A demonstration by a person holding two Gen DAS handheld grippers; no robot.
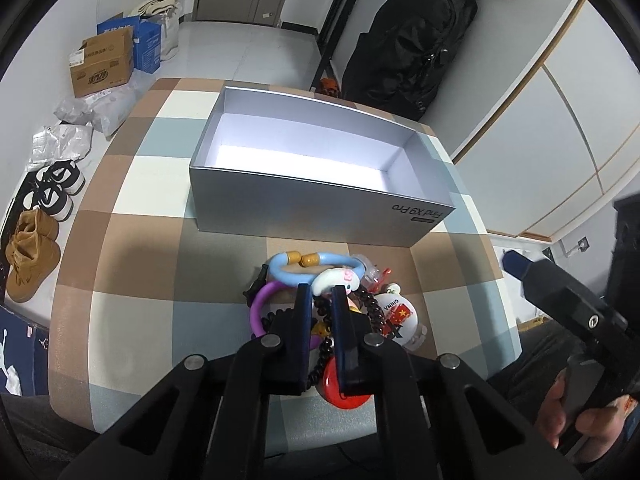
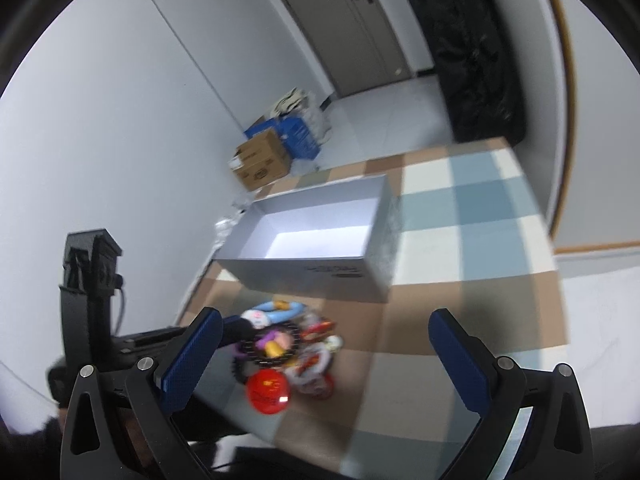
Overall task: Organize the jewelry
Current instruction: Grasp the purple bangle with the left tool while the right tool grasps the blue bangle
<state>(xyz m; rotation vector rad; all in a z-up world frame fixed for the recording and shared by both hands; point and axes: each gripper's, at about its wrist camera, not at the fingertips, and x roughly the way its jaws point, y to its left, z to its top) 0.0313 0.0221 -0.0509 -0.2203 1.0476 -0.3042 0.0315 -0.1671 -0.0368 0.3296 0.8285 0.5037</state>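
Nearby, left tool (image 1: 322, 292) seemingly pinching black bead chain (image 1: 370, 304), right tool (image 2: 326, 334) agape.

The open silver-grey cardboard box (image 1: 320, 204) stood across the far side of the checkered tablecloth (image 1: 132, 248), its tall near wall barring a level path from the heap of bracelets and charms (image 1: 332, 300) just before it; its open top gave room from above. Bare cloth lay to the left of the heap and, in the right wrist view, wide to its right (image 2: 460, 300). The left gripper (image 1: 322, 294) crowded the heap.
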